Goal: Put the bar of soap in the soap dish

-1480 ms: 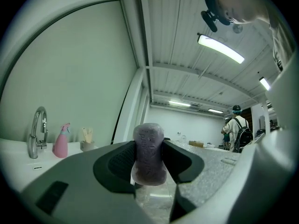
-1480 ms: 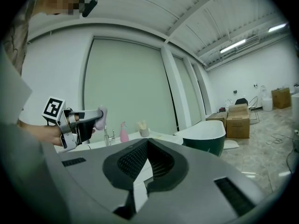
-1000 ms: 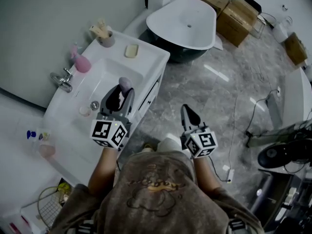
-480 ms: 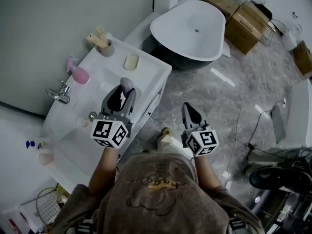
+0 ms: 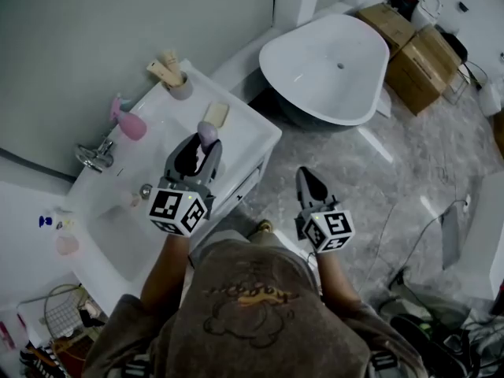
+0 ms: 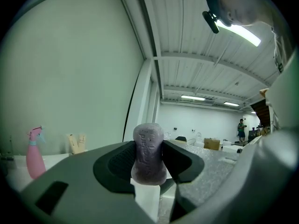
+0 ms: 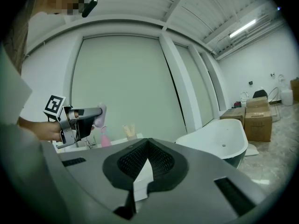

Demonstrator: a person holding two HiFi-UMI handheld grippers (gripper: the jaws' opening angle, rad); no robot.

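Two claws sit mid-frame, the left claw (image 5: 203, 145) and the right claw (image 5: 305, 176), with one bar of soap (image 5: 207, 133). Upper left: one soap dish (image 5: 216, 114), one pink spray bottle (image 5: 130, 123), one cup (image 5: 182, 88), one faucet (image 5: 93, 156); upper right: one bathtub (image 5: 331, 69), two cardboard boxes (image 5: 429, 61).

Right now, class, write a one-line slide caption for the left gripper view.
Left gripper shut on a purple bar of soap, with a pink spray bottle in the background at left.
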